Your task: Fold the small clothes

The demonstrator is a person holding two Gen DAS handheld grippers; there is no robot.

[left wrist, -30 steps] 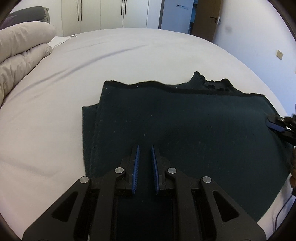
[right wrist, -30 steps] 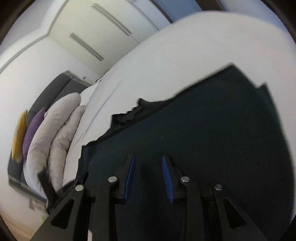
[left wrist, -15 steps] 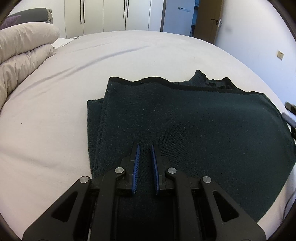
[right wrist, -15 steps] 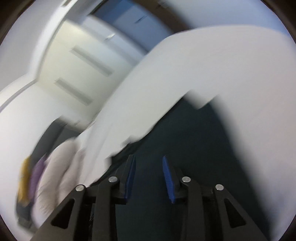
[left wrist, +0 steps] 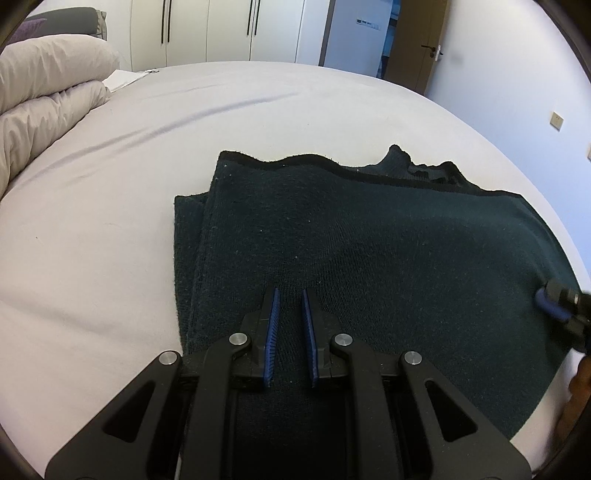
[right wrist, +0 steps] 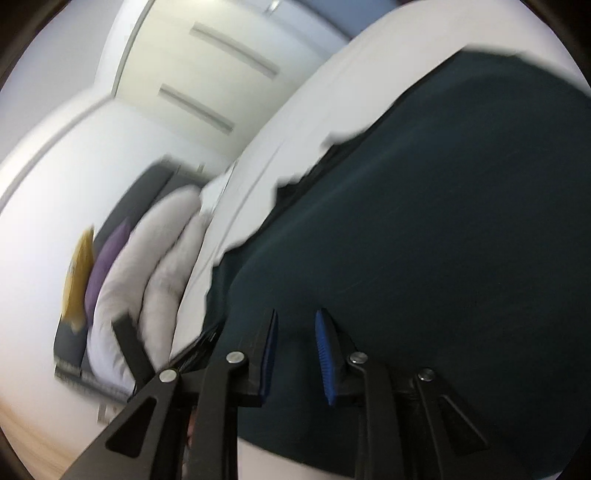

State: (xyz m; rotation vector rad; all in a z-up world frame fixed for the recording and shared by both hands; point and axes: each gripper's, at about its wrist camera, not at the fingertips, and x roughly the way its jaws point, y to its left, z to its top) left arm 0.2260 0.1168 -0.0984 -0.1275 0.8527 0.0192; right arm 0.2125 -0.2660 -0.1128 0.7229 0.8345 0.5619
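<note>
A dark green knit garment point(left wrist: 369, 266) lies folded flat on the white bed point(left wrist: 110, 221), its collar end bunched at the far edge. My left gripper point(left wrist: 290, 297) hovers over the garment's near left part. Its blue pads stand a narrow gap apart with no cloth pinched between them. My right gripper point(left wrist: 550, 301) reaches in from the right at the garment's right edge. In the right wrist view, which is blurred, the right gripper point(right wrist: 295, 321) is low over the garment point(right wrist: 424, 240). Its jaws are closing, and a gap shows between the pads with no cloth gripped.
A pale folded duvet point(left wrist: 44, 103) lies at the bed's far left, with purple point(right wrist: 107, 258) and yellow point(right wrist: 77, 273) cushions beyond it. White wardrobes point(left wrist: 221, 29) and a door point(left wrist: 417, 48) stand behind the bed. A hand point(left wrist: 576, 387) shows at the lower right.
The right gripper swung off the garment's right edge, then came back lower onto it with its pads closer together. The left gripper stayed put with the same narrow gap.
</note>
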